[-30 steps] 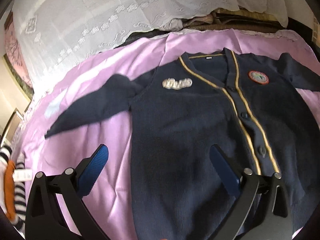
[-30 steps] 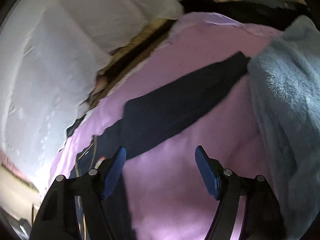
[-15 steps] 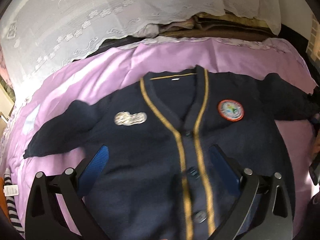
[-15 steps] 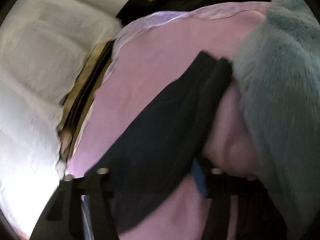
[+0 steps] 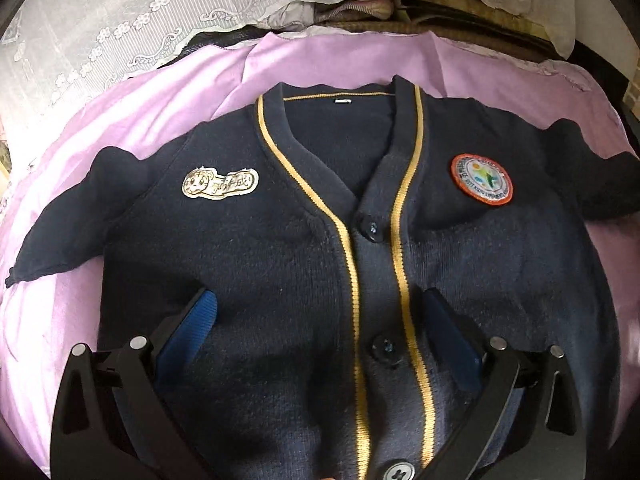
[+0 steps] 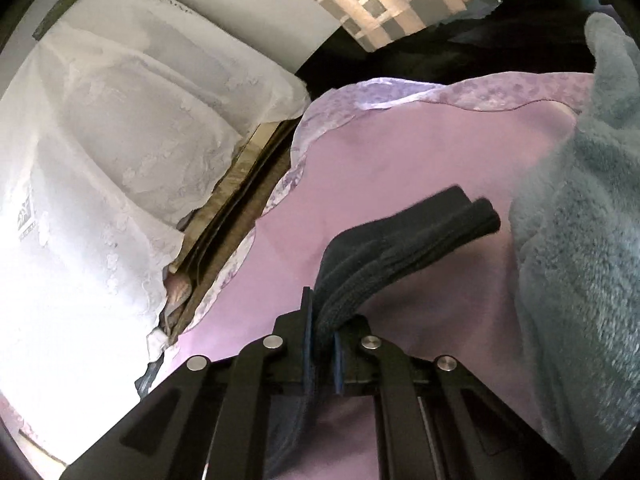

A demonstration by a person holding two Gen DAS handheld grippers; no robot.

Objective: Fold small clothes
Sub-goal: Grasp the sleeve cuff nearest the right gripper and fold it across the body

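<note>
**fold_noob:** How far along is this one reckoned to be? Nothing looks folded yet.

**knitwit77:** Barely started, it would seem. The navy cardigan [image 5: 280, 280] is laid out flat, face up and buttoned, across the middle of the left wrist view, on the lilac sheet [image 5: 132, 92] spread over what looks like a bed. Both badges can be seen: the pale patch [image 5: 220, 184] left of centre and the round crest [image 5: 482, 180] toward the right. The sleeve at centre left [image 5: 64, 236] is lying spread out to the side, not tucked in at all.

**fold_noob:** And the tongs?

**knitwit77:** The left tongs [image 5: 320, 316] are held wide open over the lower front of the cardigan, with nothing pinched; whether the pads are resting on the knit can't be told. The right tongs [image 6: 320, 344], at bottom centre of the right wrist view, have just been closing and are now clamped shut on the other sleeve [image 6: 400, 248], which is bunched into ridges and sticks out toward the right of the frame, close to a fluffy grey-blue blanket [image 6: 580, 240].

**fold_noob:** So what's left?

**knitwit77:** Pretty much everything, judging by this. That gripped sleeve would need to be carried across the chest, the far sleeve brought in the same way, then the body doubled over. Only the first grab can be counted as done.
</note>
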